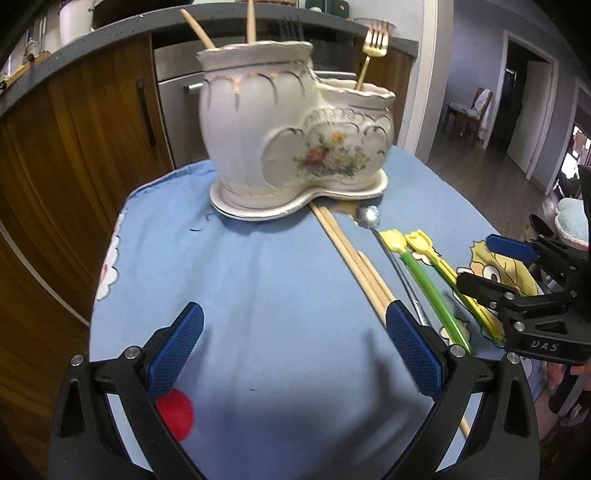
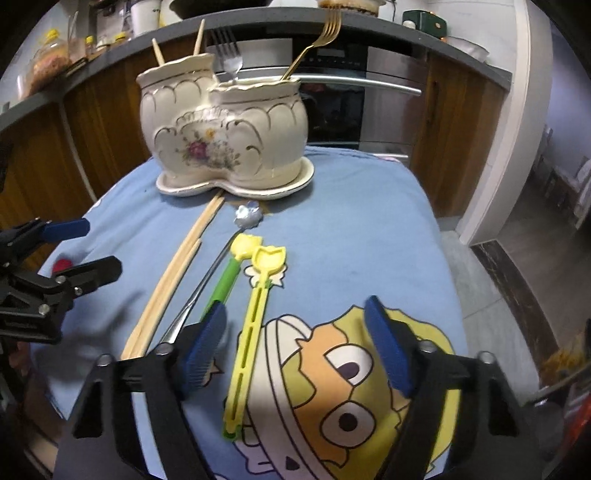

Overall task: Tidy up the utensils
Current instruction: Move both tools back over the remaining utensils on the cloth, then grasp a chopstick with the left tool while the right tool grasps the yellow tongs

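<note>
A cream ceramic utensil holder [image 2: 229,140] with a flower print stands at the far side of the blue cartoon cloth [image 2: 351,221]. It holds chopsticks [image 2: 159,51], a silver fork [image 2: 229,55] and a gold fork [image 2: 321,33]. In front of it lie wooden chopsticks [image 2: 177,266], a silver spoon [image 2: 249,216], a green-handled yellow scoop [image 2: 225,284] and an all-yellow scoop [image 2: 255,314]. My right gripper [image 2: 295,312] is open low over the cloth. The yellow scoop lies between its fingers, untouched. My left gripper [image 1: 293,314] is open over bare cloth, left of the chopsticks [image 1: 351,258].
The table ends just behind the holder [image 1: 295,122]. Past that edge are wooden cabinets [image 1: 74,147], a steel oven [image 2: 369,96] and a grey counter [image 2: 406,33] carrying jars. A red patch [image 1: 177,413] marks the cloth near my left gripper. At the right a doorway [image 1: 524,103] opens.
</note>
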A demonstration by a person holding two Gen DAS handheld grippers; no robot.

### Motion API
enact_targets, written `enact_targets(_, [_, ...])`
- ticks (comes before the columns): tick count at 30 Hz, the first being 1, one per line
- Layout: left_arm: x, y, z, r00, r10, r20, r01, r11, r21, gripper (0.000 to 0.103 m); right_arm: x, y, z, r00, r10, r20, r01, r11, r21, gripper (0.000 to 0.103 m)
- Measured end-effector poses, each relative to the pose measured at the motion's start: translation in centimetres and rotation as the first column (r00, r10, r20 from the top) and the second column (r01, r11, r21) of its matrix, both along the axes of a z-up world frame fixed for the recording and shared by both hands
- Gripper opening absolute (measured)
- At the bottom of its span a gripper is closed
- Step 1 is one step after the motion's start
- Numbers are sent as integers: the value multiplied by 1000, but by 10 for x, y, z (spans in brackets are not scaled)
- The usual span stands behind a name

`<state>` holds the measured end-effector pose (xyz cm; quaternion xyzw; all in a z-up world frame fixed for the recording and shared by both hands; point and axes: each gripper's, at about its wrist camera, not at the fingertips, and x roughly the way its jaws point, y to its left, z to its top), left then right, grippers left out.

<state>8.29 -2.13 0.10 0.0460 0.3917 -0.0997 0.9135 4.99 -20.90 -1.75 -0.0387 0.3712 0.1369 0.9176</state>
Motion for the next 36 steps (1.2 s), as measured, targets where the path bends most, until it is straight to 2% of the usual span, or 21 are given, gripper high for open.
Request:
enact_targets(7, [0, -19, -8, 999, -17, -51, 17, 1000, 4, 95, -1, 1, -1, 1000, 23, -17, -23, 1000, 9, 55])
enact_targets(10, [0, -23, -11, 997, -22, -71, 23, 1000, 15, 87, -1, -1, -2, 999, 31, -21, -30, 999, 14, 51])
enact_targets(14, [-3, -26, -9, 995, -45, -88, 44, 999, -14, 78, -1, -2, -2, 999, 43, -22, -42, 999, 22, 46])
enact_targets(16, [-7, -28, -6, 994, -62, -85, 61, 998, -12, 76, 0, -2, -2, 998, 55, -25, -54, 998, 28, 39])
enact_targets(21, [-3, -30, -8, 993, -57, -106, 57, 998, -4, 64, 0, 1, -3, 996, 80, -29, -79, 996, 36, 31])
enact_targets(25, [-1, -27, -13, 991, -49, -125, 47, 999, -18, 64, 0, 1, -3, 996, 81, -30, -80, 996, 37, 30])
enact_targets(36, [24, -34, -14, 992, 11, -126, -7, 1000, 29, 64, 0, 3, -2, 997, 73, -19, -73, 997, 11, 30])
